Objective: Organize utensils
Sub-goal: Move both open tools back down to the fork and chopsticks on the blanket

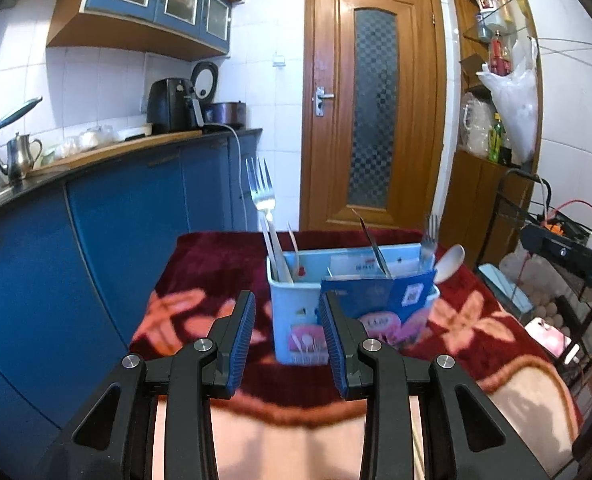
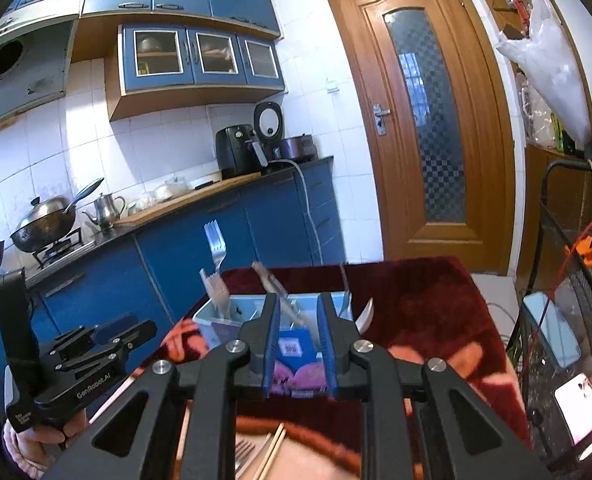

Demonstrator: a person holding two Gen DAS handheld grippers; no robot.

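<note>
Holder point(image 1: 296, 320): standing on blanket point(image 1: 215, 264), forks point(image 1: 260, 188) and spoon point(image 1: 450, 262) sitting upright inside, sorted by compartment | Left gripper point(image 1: 287, 308): hovering part-open, gripping nothing | Right gripper point(image 2: 299, 312): narrowly parted, empty | Loose chopsticks point(image 2: 273, 450) lying near edge, likely awaiting pickup.

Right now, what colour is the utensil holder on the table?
Light blue utensil holder, with a pink printed front; clearest in the left wrist view.
</note>
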